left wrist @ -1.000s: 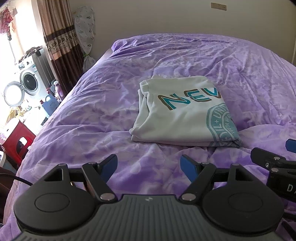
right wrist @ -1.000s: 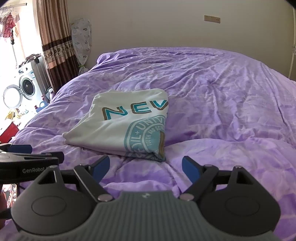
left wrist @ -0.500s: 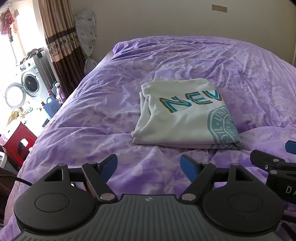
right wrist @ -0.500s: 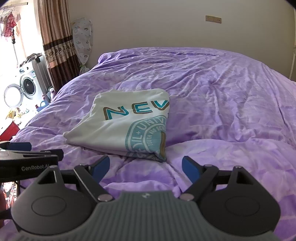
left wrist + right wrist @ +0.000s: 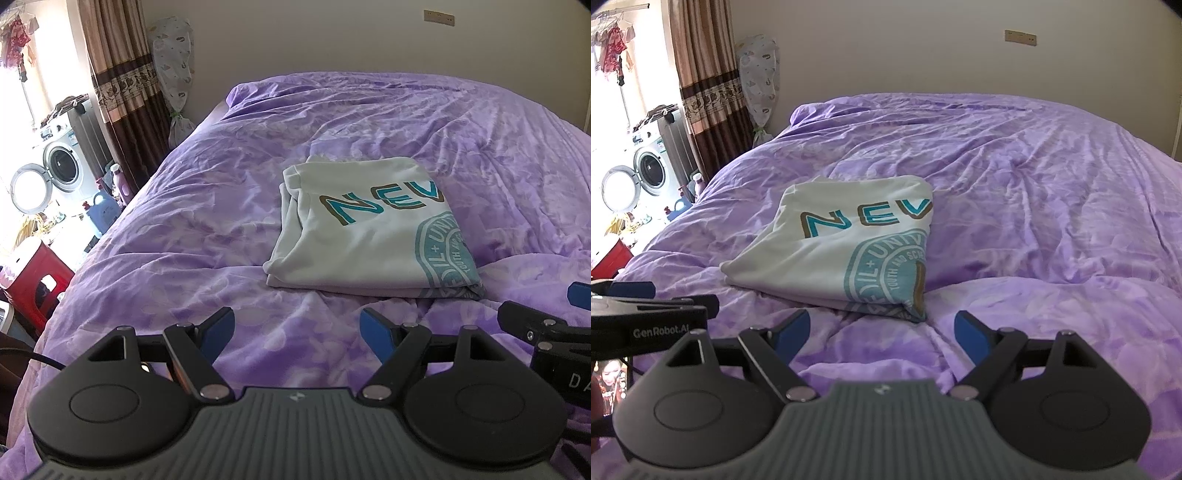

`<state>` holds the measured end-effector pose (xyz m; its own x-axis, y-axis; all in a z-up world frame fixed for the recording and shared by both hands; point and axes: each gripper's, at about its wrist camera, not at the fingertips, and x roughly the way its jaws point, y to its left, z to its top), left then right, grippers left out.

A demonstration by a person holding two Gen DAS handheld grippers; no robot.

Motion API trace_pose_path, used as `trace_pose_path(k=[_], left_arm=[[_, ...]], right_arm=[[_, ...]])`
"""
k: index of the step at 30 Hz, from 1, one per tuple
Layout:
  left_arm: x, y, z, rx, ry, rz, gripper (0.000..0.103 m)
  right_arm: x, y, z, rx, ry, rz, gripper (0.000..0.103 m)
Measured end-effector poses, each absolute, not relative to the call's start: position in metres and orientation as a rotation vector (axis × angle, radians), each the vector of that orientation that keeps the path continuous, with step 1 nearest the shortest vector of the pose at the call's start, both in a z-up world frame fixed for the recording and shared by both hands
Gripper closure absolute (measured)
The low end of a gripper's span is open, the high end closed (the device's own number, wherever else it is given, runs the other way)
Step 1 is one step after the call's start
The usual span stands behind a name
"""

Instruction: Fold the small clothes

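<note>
T-shirt folded square on bed, likely finished | left gripper jaws wide, empty | right gripper jaws wide, empty, both short of it

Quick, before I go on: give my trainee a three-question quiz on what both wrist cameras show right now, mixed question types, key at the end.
1. True or false: the left gripper is shut on the folded white printed T-shirt.
2. Multiple choice: the T-shirt lies on (A) a wooden table, (B) the purple crumpled bedspread, (C) a red stool.
3. Fill in: in the right wrist view, the right gripper has its blue pads ____ and holds nothing.

Key
1. False: its blue pads stand wide apart, short of the shirt.
2. B.
3. Apart (open).
</note>
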<state>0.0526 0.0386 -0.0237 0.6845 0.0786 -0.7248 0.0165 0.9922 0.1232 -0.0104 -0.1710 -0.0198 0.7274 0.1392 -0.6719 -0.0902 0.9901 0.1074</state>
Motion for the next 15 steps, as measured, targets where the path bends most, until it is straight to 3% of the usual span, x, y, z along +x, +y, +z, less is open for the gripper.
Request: trace_pose_path(k=[15], left_arm=[[0.0531, 0.0391, -0.0236, 0.121, 0.816, 0.036, 0.013]], right_arm=[[-0.0102, -0.1711, -0.0222, 0.06, 0.749, 0.14, 0.022]])
